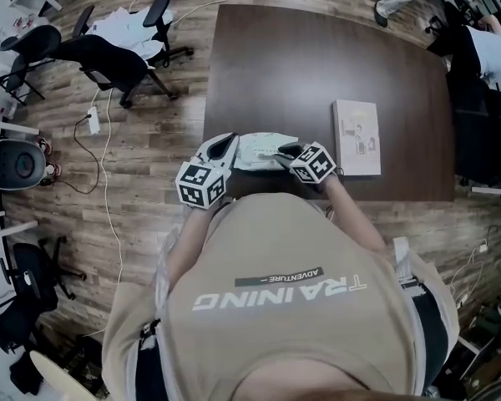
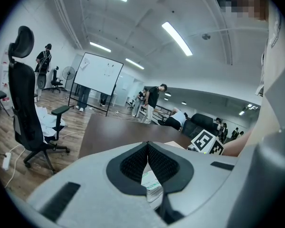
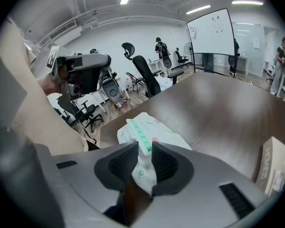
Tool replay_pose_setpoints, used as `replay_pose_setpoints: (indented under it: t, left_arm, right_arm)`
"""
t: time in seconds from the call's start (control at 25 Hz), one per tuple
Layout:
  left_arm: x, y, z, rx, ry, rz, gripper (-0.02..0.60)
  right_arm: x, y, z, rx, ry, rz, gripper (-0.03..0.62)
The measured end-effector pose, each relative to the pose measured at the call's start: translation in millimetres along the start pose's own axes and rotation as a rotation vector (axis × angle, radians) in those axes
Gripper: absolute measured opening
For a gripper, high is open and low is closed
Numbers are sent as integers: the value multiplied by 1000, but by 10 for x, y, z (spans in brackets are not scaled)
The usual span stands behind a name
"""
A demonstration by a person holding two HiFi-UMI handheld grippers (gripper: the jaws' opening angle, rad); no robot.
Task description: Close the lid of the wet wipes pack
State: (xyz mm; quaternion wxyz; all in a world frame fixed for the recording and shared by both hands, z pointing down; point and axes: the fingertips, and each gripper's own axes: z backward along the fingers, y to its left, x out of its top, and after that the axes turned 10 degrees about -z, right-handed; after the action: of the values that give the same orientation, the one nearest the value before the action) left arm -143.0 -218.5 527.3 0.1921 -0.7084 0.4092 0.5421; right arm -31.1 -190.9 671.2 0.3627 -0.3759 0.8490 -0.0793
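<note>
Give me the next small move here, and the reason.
Probably ease the right gripper down to press the white part it pinches, seemingly the lid, flat onto the wet wipes pack; the left gripper is shut on the pack's other end, steadying it on the table.

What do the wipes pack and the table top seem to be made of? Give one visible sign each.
The wipes pack: soft plastic film, slightly glossy; it creases and puckers. The table top: dark wood-look board, probably laminate or veneer, satin; faint grain, soft reflections.

Overhead and two low views, shared table.
</note>
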Motion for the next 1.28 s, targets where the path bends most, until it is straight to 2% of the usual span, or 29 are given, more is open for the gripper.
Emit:
replay_pose_setpoints:
  t: [0.24, 0.4, 0.6, 0.76, 1.04, 1.28]
  left_arm:
    - [-72, -66, -9, -8, 11, 27, 11]
    - [-129, -65, 9, -9, 17, 36, 11]
    - [-231, -55, 11, -1, 22, 55, 11]
    - [-286, -84, -6, -6, 28, 75, 11]
    - [-265, -94, -89, -25, 16, 84, 11]
    - [-153, -99, -100, -37, -1, 74, 11]
  right_arm:
    - [-183, -16, -98, 1, 53, -34, 67]
    - [-190, -53, -128, 0, 31, -86, 53]
    - [-207, -118, -173, -47, 29, -86, 32]
    - [-214, -139, -163, -47, 4, -144, 29]
    - [-205, -143, -213, -111, 56, -87, 28]
    - [-189, -131, -174, -112, 98, -190, 28]
